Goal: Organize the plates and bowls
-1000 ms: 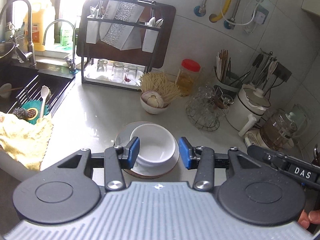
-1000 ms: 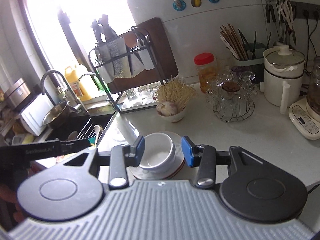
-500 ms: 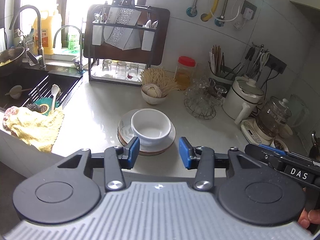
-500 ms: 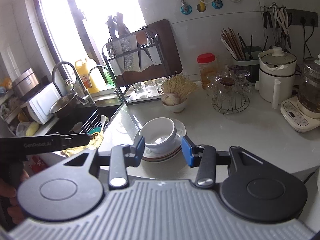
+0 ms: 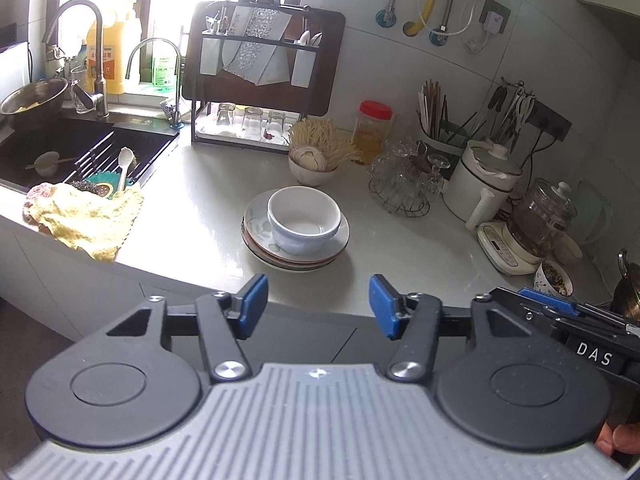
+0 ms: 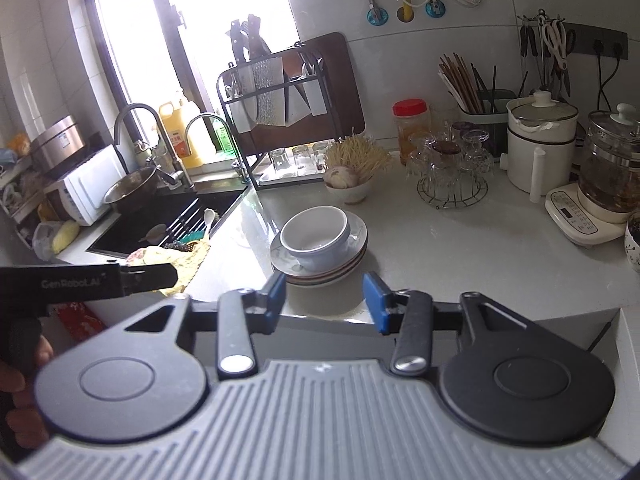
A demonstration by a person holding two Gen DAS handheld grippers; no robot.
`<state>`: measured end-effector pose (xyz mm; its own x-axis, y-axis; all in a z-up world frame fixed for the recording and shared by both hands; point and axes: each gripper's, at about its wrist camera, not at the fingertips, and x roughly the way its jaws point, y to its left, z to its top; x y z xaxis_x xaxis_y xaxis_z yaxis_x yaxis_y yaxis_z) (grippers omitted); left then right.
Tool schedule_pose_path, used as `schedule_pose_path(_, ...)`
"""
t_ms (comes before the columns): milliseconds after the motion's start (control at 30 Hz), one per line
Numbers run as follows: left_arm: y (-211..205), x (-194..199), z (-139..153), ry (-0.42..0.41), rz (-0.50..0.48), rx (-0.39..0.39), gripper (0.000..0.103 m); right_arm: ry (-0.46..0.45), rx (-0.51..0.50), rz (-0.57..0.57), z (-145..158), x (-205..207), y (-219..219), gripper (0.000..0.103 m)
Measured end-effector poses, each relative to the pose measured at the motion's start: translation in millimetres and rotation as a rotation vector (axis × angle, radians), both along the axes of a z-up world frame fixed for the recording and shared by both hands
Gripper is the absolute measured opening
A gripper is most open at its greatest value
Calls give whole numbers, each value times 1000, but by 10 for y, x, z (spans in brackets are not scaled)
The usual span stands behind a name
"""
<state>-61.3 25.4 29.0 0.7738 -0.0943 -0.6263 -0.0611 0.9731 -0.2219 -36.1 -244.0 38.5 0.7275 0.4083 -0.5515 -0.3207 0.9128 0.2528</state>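
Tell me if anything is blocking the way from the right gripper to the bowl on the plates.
Nothing visible does. The right gripper is open and empty, short of the counter edge, and only bare counter lies between it and the bowl on the plates.

Glossy glazed ceramic bowl [image 5: 304,218] on plates [image 5: 296,254]; polished stone table [image 5: 192,216]; nubby yellow cloth [image 5: 86,216]; metal faucet [image 5: 86,46].
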Motion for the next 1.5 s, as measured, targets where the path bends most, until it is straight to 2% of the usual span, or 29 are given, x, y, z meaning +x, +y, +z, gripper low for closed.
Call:
schedule_pose_path(167,-64,-115,28,-14,5,44,93,-27,-25,-6,36,-25,-80,60)
schedule_pose_path(233,-75,-147,31,-16,13,52,96,-24,-22,-8,33,-19,-108,64)
schedule_pose_path(267,-77,-161,27,-12,16,55,96,-25,-20,-8,24,-24,-122,69)
schedule_pose_path(333,-84,-190,14,-4,29,58,97,-25,-20,-10,8,-27,-139,72)
schedule_pose_path(533,-107,-233,-15,10,52,78,99,-15,-38,-15,-62,-32,-193,74)
schedule_pose_path(567,-113,-237,-20,12,55,82,100,-17,-33,-15,-67,-35,-202,84)
schedule_pose_path(667,-109,-243,-42,18,63,87,100,-29,-38,-20,-61,-38,-208,91)
schedule_pose_path(733,-103,-247,-56,27,67,81,100,-31,-47,-23,-61,-34,-213,99)
schedule_pose_path(1333,-101,-318,-41,28,89,116,101,-23,-42,-30,-57,-96,-198,99)
schedule_pose_path(1500,-82,-317,-42,27,83,105,101,-21,-44,-32,-58,-100,-187,99)
